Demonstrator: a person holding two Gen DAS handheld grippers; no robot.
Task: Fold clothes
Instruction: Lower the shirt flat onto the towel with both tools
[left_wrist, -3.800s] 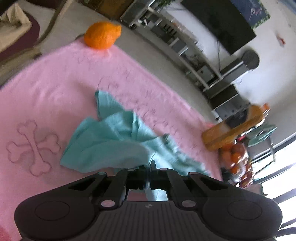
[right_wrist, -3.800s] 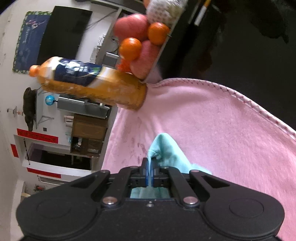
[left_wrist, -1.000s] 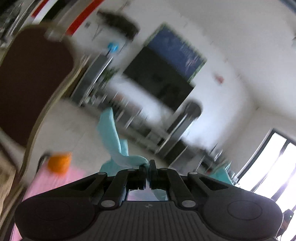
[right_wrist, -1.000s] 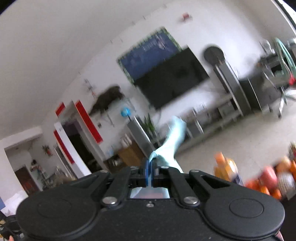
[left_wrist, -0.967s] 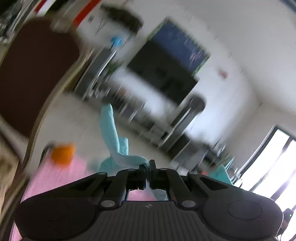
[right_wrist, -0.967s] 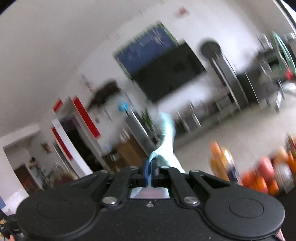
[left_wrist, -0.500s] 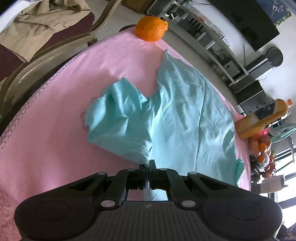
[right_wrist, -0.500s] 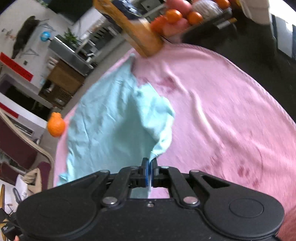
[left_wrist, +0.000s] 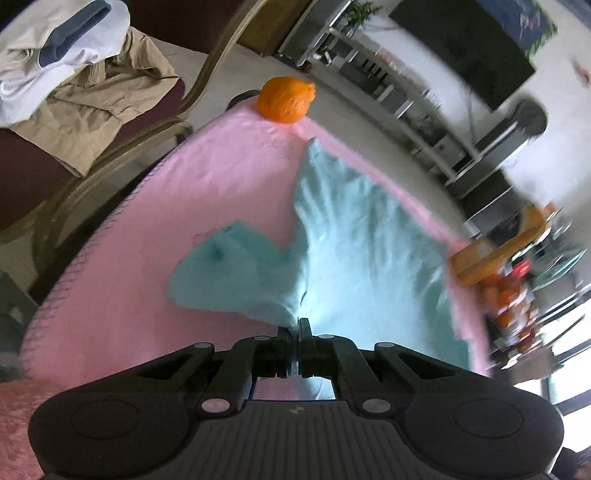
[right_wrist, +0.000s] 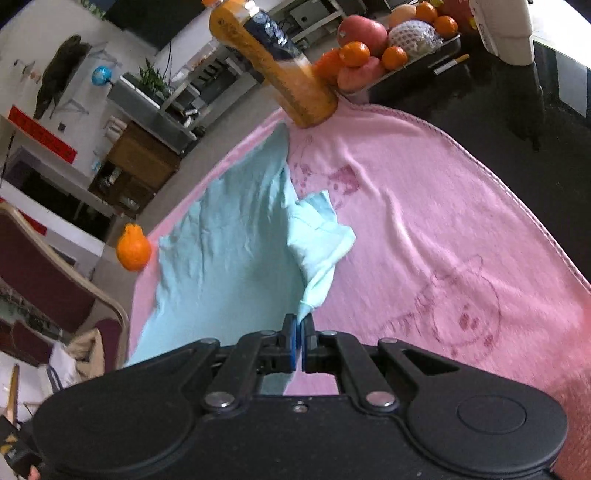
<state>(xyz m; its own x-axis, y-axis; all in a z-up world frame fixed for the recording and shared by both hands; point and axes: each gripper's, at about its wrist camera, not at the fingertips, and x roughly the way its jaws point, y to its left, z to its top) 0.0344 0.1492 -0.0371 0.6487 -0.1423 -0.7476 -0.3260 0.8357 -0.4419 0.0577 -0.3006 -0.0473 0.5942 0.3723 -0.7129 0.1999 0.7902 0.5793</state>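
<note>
I hold the shirt (left_wrist: 354, 266) by its near edge—left tool (left_wrist: 295, 332) and right tool (right_wrist: 299, 332) both pinched on it—spread flat over the pink blanket (right_wrist: 424, 206), no fold showing.

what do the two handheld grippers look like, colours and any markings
Both are matte black plastic. The left gripper has a ribbed body bearing a small pale logo, two round recessed discs, silver pivot screws and angled linkage arms running to narrow black fingers. The right gripper matches in shape, but its body looks smooth and its finger pads are blue.
</note>
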